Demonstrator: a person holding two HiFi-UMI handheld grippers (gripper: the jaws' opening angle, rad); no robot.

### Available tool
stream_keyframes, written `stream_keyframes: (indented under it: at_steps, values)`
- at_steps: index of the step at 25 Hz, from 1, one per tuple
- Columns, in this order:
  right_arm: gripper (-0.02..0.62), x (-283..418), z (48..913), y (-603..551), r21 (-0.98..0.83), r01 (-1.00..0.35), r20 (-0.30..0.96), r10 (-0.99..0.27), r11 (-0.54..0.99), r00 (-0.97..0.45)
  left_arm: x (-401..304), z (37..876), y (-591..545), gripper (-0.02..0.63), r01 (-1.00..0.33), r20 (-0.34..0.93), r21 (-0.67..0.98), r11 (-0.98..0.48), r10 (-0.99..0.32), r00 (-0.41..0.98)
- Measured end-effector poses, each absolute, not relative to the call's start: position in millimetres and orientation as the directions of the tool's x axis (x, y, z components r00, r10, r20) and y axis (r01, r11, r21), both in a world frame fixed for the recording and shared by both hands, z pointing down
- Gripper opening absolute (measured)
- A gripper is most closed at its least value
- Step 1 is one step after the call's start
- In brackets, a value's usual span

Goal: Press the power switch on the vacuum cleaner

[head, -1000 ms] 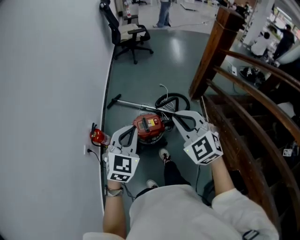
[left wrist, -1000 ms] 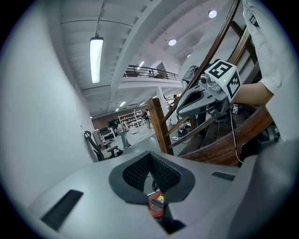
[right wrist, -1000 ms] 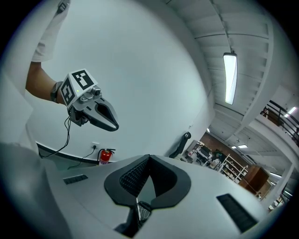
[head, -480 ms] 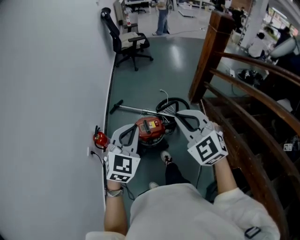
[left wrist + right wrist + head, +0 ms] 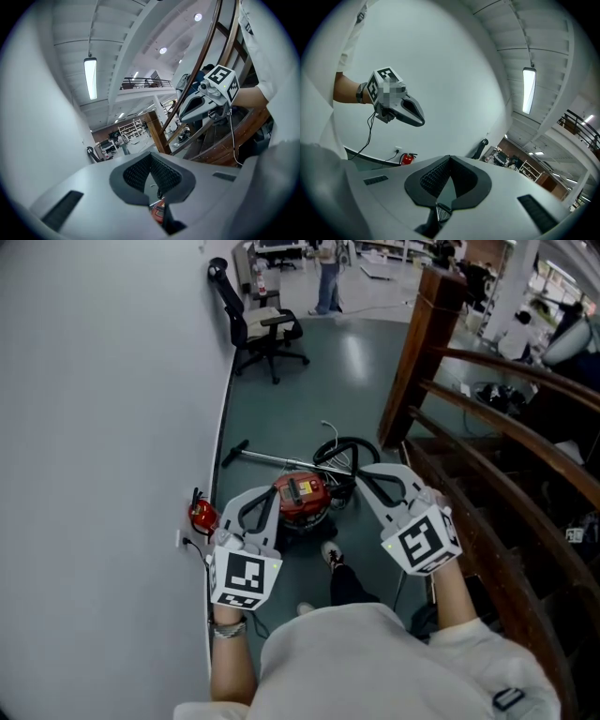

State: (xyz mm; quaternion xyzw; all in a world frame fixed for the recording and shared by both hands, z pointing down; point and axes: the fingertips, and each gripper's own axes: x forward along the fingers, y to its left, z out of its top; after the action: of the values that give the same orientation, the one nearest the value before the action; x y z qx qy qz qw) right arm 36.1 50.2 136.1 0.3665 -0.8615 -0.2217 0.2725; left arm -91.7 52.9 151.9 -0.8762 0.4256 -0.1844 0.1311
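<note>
Presently catalogued, jaws first.

Left gripper [image 5: 263, 495]: jaws clenched, ribbed pads meeting, nothing between them. Its own view looks out nearly level at the ceiling and the far room. A sliver of red shows through the slit under the pads at 6 o'clock.

Right gripper [image 5: 364, 473]: jaws clenched likewise, empty. Its own view also runs nearly level, along the white wall [image 5: 94, 427].

Vacuum cleaner [image 5: 300, 495]: red canister, upright on the grey-green floor [image 5: 309, 381], well below both grippers. In the head view it sits between the two sets of tips, at 3 o'clock from the left and 8 o'clock from the right. The left tips appear the nearer in picture. How far down it lies cannot be read.

Top panel [image 5: 306, 487]: dark and yellow, long axis running 12 to 6 o'clock. The power switch is presumed to be here but cannot be picked out. Judgement: whichever gripper presses must tip nose-down and descend; closed tips suit a press.

Hands: forearms out to either side of the torso, marker cubes uppermost, both grippers angled inward toward the canister.

Hose [image 5: 345, 439]: black, looped at 1 o'clock of the canister.

Wand [image 5: 267, 459]: flat on the floor at 11 o'clock, axis roughly 9 to 3.

Fire extinguisher [image 5: 202, 516]: red, at 9 o'clock, against the wall.

Office chair [image 5: 262, 320]: far off at 12 o'clock.

Wooden railing [image 5: 424, 343]: along the 3 o'clock side.
</note>
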Motion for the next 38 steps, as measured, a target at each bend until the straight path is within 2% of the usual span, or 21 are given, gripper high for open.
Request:
stream_keyframes:
  at_steps: [8, 20, 38]
  values:
    - [0.028, 35, 136, 63, 0.568, -0.512, 0.315, -0.745, 0.645, -0.588, -91, 147, 67, -0.002, -0.698, 0.203, -0.336, -0.632, -0.773, 0.601]
    - [0.028, 21, 139, 72, 0.567, -0.498, 0.329, -0.735, 0.656, -0.593, -99, 148, 73, -0.002, -0.68, 0.227, -0.395, -0.618, -0.782, 0.58]
    - [0.028, 8, 141, 75, 0.558, -0.497, 0.327, -0.726, 0.665, -0.605, -103, 153, 77, -0.002, -0.666, 0.223, -0.393, -0.635, -0.768, 0.6]
